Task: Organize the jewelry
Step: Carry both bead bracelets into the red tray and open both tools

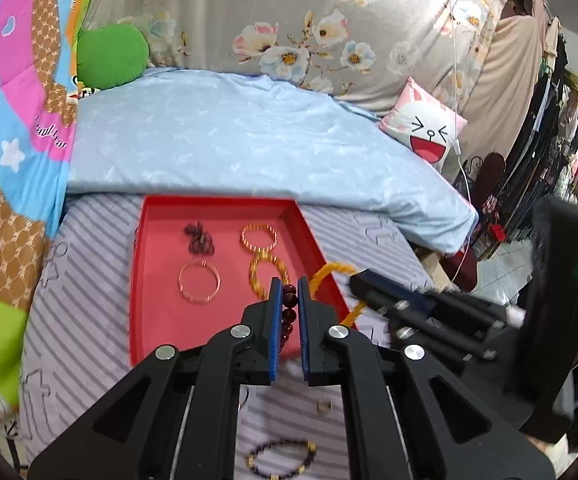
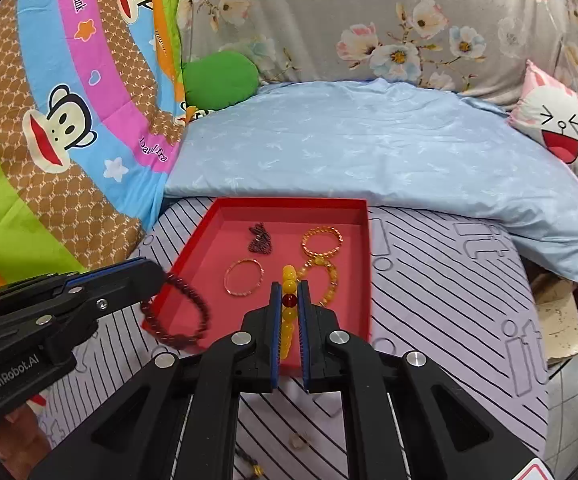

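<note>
Right wrist view: left gripper (image 2: 161, 276), marked "GenRobot.AI", pinches a dark red bead bracelet (image 2: 193, 312). Right gripper (image 2: 289, 292) clamps a yellow bead bracelet (image 2: 288, 316); quilt (image 2: 77, 80) reads "Daul frank".

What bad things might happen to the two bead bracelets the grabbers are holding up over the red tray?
1. The left gripper pinches the dark red bracelet by only a few beads; it could slip and miss the red tray.
2. The yellow bracelet in the right gripper might land on the amber bracelet and gold bangle already in the tray and tangle.
</note>
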Motion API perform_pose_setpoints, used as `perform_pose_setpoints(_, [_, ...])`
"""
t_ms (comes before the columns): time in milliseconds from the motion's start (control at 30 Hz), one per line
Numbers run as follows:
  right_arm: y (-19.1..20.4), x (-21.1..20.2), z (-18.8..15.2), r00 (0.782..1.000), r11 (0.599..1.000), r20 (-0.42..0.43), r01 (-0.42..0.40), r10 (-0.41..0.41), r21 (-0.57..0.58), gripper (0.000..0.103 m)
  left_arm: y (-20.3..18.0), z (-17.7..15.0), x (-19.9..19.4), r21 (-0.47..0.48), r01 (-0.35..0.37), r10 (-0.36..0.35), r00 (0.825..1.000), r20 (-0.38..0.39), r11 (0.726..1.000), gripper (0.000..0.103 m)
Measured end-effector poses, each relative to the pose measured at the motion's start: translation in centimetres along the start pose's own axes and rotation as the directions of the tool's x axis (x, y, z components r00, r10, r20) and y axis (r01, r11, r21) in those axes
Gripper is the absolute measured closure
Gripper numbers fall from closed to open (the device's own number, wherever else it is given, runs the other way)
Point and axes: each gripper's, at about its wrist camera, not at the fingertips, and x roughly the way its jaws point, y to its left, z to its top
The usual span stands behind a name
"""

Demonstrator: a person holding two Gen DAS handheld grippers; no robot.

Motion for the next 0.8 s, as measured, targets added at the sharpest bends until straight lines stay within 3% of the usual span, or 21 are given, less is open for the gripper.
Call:
perform_pose_setpoints(133, [-0.1, 3.2, -0.1, 0.997, 0.997, -0.050, -0.055, 0.057, 0.048, 0.096, 1.8, 0.4, 2.8, -0.057, 0.026, -0.027, 0.999, -0.018, 0.998, 0.096])
perform_pose_setpoints(267, [-1.0, 6.3, -1.4, 0.990, 0.993, -0.119, -0.065, 0.077, 0.095, 0.096, 4.5, -0.9, 6.6, -0.134, 0.048, -0.062, 0.992, -0.108, 0.990, 0.096])
perform_pose_setpoints(400, [-2.1, 8.1, -2.8, 0.984, 0.994, -0.172, -0.029, 0.047, 0.109, 0.096, 6.5, -2.9, 9.1, -0.135, -0.038, 0.013, 0.984, -0.178, 0.990, 0.096])
perform_pose_setpoints(533, [-2.9, 8.8, -3.6, 0.982, 0.994, -0.189, 0.008, 0.013, 0.107, 0.096, 7.1, -4.1, 9.8, -0.076, -0.135, 0.118, 0.973, -0.198, 0.988, 0.096])
perform_pose_setpoints(633, [-3.0, 8.9, -4.1, 0.981, 0.996, -0.195, 0.033, -0.016, 0.087, 0.096, 6.9, -4.7, 10.1, 0.016, -0.238, 0.236, 0.951, -0.200, 0.971, 0.095])
perform_pose_setpoints(800, [-2.7, 9.3, -4.6, 0.978, 0.997, -0.205, 0.059, -0.048, 0.051, 0.096, 6.9, -5.4, 10.6, 0.073, -0.307, 0.316, 0.925, -0.210, 0.949, 0.095])
